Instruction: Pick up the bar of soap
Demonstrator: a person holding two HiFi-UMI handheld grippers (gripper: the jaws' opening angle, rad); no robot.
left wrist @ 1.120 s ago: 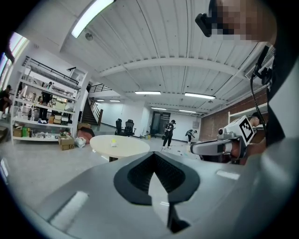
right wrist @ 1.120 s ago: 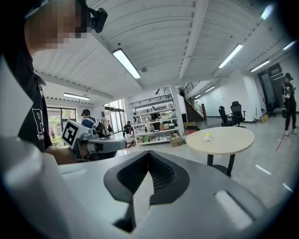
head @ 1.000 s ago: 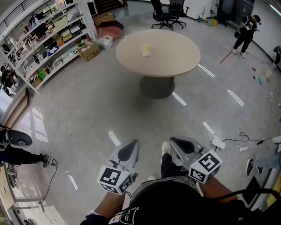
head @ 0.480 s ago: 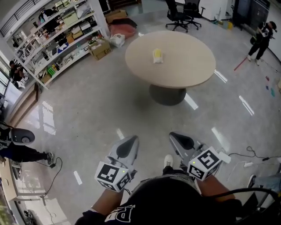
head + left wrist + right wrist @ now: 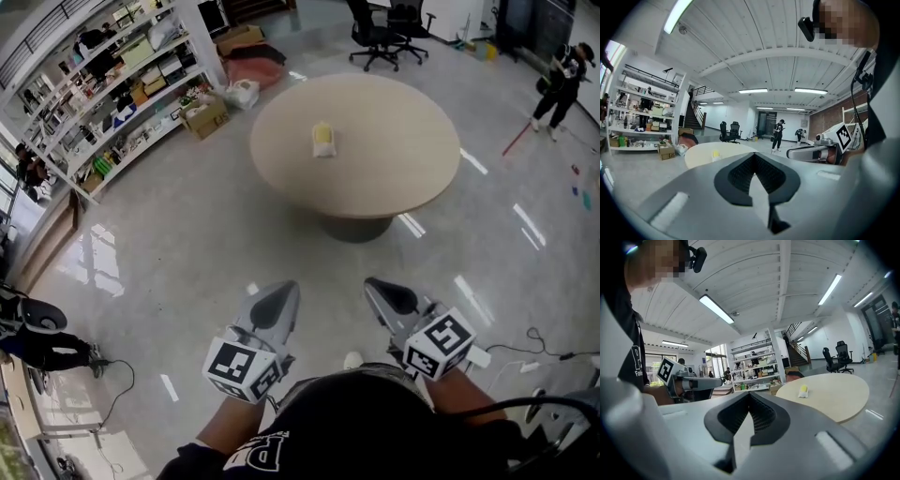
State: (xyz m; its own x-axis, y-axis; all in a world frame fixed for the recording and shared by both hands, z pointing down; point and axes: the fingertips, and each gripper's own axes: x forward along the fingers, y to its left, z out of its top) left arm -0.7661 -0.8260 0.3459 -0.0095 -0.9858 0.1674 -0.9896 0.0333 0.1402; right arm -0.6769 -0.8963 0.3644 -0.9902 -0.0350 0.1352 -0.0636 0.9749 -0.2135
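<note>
Two grippers advance on the table point(image 5: 403, 150), nearer now than a second ago: the left gripper point(image 5: 279, 295), jaws pressed together and empty; the soap point(image 5: 322, 139), lying mid-table ahead; the right gripper point(image 5: 382, 289), likewise closed on nothing. The approach looks unfinished, with the soap well beyond reach.

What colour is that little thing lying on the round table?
The soap is yellow with some white, clearest in the head view.
</note>
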